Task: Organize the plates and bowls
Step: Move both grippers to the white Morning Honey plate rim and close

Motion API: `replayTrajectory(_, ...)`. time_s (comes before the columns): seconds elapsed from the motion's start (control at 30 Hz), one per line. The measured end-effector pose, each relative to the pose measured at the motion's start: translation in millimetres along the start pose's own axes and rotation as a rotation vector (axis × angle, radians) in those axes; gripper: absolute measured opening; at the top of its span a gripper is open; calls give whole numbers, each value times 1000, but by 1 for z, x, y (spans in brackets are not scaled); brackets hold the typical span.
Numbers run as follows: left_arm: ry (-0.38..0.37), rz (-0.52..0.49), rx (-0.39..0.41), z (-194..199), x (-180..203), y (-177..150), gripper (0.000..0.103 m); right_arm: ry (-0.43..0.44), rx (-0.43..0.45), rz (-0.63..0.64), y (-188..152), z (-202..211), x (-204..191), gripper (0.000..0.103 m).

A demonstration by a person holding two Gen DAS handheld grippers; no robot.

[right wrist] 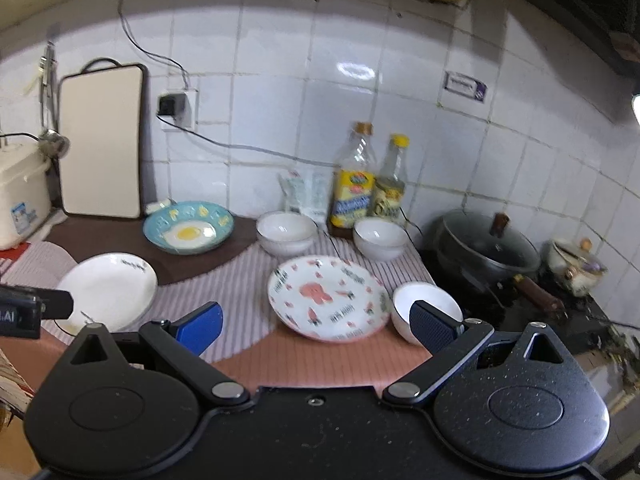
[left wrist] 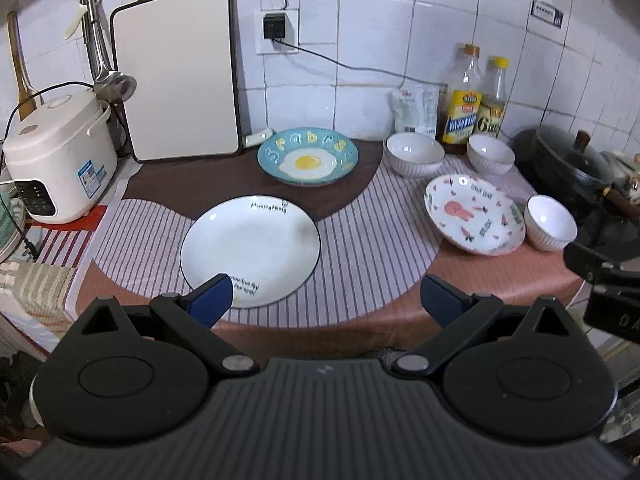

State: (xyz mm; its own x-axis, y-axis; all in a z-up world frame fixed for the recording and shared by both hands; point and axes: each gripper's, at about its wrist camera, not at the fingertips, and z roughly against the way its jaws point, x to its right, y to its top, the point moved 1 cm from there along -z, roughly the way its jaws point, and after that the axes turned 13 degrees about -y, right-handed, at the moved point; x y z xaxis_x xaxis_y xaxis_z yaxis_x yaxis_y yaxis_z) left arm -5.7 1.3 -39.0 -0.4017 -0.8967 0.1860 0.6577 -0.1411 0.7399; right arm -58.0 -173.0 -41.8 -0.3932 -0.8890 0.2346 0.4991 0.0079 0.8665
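A white plate [left wrist: 250,250] with a dark rim lies in front of my left gripper [left wrist: 326,300], which is open and empty just short of the plate's near edge. A blue plate [left wrist: 307,156] with a fried-egg picture sits behind it. A pink-patterned plate [right wrist: 326,298] lies ahead of my right gripper [right wrist: 316,324], which is open and empty. A small white bowl [right wrist: 426,310] stands beside that plate, behind my right fingertip. Two more white bowls [right wrist: 286,232] [right wrist: 380,238] stand further back, by the bottles.
A rice cooker [left wrist: 58,160] and leaning cutting board [left wrist: 178,72] are at the left. Two oil bottles [right wrist: 356,184] and a packet stand by the tiled wall. A lidded black pan [right wrist: 486,244] sits on the stove at right. A striped cloth [left wrist: 360,248] covers the counter.
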Motion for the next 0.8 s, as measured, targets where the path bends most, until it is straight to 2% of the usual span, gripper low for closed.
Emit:
replayTrajectory(0.1,-5,14,36,1,-14,6,101,4,49,47,2,-4,-14,101)
replayTrajectory(0.27,-75,21,58,0,-41,14,100,99,121,83,11,-17,-40,101)
replayTrajectory(0.37,-43,-2,83,-1,-57,15,101,192,132,68,12,-27,-56,101)
replayTrajectory(0.47,-17,16,88,-7,-79,19,101,265,102,74,12,-44,-77,101)
replayTrajectory(0.53,20,58,94,-14,-97,21,101,283,127,43,10,-53,-87,100)
replayTrajectory(0.6,64,117,106,-23,-118,21,100,258,146,-20,7,-57,-91,100)
replayTrajectory(0.7,89,185,104,-38,-148,17,100,317,114,-72,3,-69,-94,100)
replayTrajectory(0.8,105,198,82,-57,-169,11,99,374,79,-99,-2,-86,-102,100)
